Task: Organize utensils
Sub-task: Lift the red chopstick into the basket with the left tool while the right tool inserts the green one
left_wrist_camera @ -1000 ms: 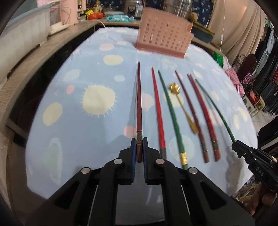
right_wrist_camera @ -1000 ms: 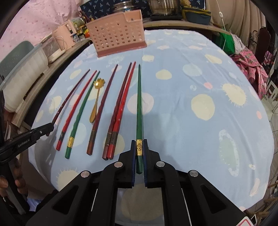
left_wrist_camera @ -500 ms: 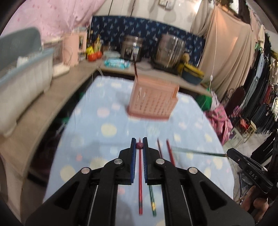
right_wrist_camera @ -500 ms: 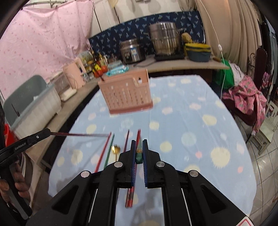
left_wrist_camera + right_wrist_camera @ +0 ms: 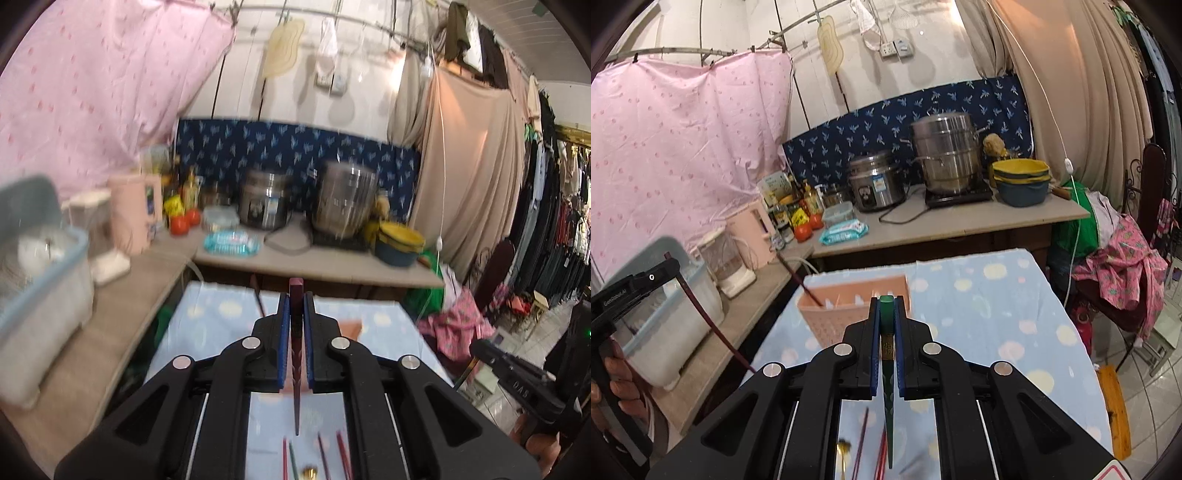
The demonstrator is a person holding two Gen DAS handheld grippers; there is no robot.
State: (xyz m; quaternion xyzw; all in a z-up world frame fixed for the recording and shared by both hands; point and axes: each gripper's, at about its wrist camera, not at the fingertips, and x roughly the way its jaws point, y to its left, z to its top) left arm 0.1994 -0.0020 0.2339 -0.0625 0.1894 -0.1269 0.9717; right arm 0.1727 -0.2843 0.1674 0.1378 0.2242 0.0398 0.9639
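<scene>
1. Your left gripper [image 5: 295, 306] had its fingers clenched on a dark red chopstick [image 5: 296, 369], held above the table [image 5: 207, 332] with its tip hanging toward you.
2. Your right gripper [image 5: 886, 310] gripped a green chopstick [image 5: 888, 406] the same way, near the pink basket [image 5: 827, 317].
3. Another dark chopstick [image 5: 798, 275] stood in the basket's far left corner.
4. The remaining chopsticks [image 5: 341, 454] and a gold spoon [image 5: 309, 472] lay on the near table.

- "GenRobot.AI" in white letters on the black body of the left gripper [image 5: 666, 267], seen from the right wrist.
- "DAS" on the right gripper [image 5: 480, 347], seen from the left wrist.
</scene>
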